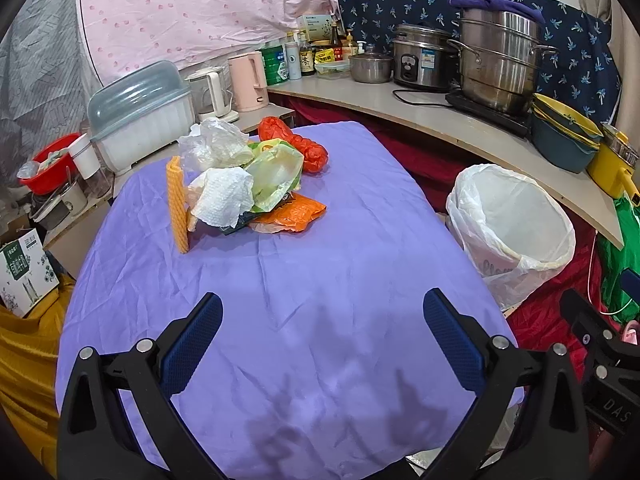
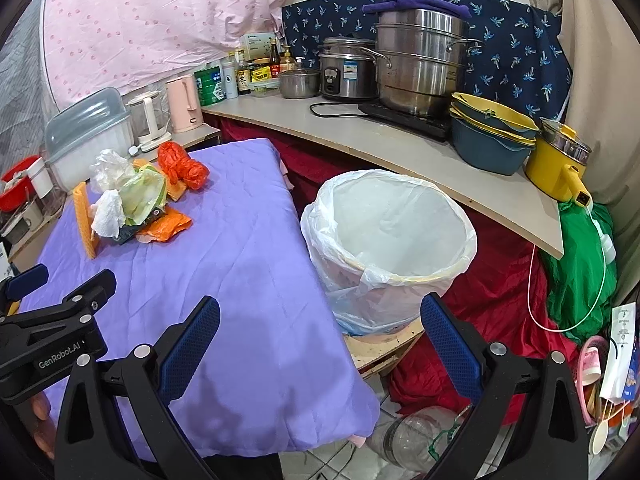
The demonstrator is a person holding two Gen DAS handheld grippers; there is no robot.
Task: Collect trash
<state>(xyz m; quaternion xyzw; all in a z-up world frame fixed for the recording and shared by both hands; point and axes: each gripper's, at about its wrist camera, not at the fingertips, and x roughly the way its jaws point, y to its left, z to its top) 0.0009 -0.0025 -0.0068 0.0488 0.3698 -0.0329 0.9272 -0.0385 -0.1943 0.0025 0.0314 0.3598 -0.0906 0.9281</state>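
Note:
A pile of trash (image 1: 248, 176) lies at the far end of the purple-covered table (image 1: 320, 300): a white paper towel (image 1: 224, 196), clear and yellow-green plastic bags, a red-orange bag (image 1: 296, 144), an orange wrapper (image 1: 292, 212) and an upright orange corrugated strip (image 1: 178, 204). The pile also shows in the right wrist view (image 2: 136, 196). A bin lined with a white bag (image 2: 388, 240) stands to the right of the table, also in the left wrist view (image 1: 512, 220). My left gripper (image 1: 322, 320) is open and empty over the near table. My right gripper (image 2: 320, 320) is open and empty near the bin.
A counter (image 2: 400, 144) behind the bin holds steel pots, a rice cooker, stacked bowls (image 2: 492, 136) and a yellow pot. Kettles and a lidded dish box (image 1: 140, 112) stand beyond the table's far left. A plastic bottle (image 2: 416, 436) lies on the floor.

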